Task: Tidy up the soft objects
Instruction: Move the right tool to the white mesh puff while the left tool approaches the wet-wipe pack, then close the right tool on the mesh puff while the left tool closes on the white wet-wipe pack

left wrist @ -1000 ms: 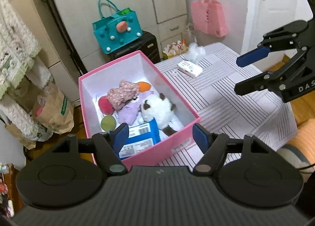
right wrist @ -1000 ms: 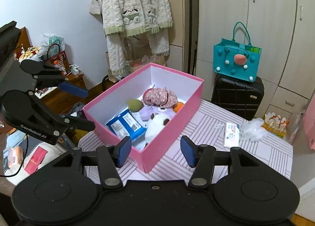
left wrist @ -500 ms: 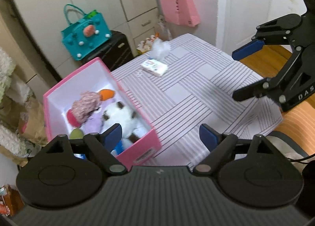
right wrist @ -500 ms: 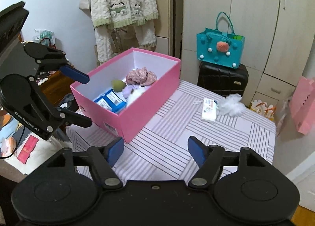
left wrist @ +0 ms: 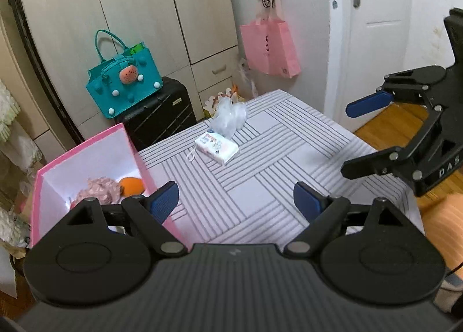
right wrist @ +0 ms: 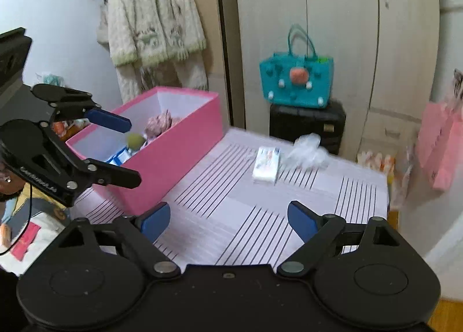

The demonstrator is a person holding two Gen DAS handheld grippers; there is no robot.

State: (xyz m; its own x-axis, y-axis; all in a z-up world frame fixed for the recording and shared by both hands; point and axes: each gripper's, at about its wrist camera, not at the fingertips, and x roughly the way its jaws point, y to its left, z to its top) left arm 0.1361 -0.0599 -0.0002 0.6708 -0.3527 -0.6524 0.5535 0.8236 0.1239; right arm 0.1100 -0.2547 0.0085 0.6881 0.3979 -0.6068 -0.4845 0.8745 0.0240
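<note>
The small white soft pack of tissues with a printed wrapper (left wrist: 217, 146) is lying flat on the grey striped tablecloth (left wrist: 260, 196), toward the far end, and the crumpled clear plastic bag (left wrist: 230, 116) is sitting just behind it, touching or nearly so. Both are looking light and yielding; the pack should squash a little, so pinching it across its short sides seems safest, while the slick film would bunch and slip unless a thick fold is taken.

The pink rectangular cardboard box (right wrist: 173, 155) is standing on the table's left side, already holding other soft things.

The left gripper (left wrist: 235, 198) is hovering with its blue pads spread wide, nothing between them. The right gripper (right wrist: 228, 220) has just been opening its jaws and is gaping wide too, empty.

The right wrist view is showing the box's outer wall and a blue packet inside; the left wrist view is showing the pack's print sharply, plus a white door (left wrist: 376, 28).
</note>
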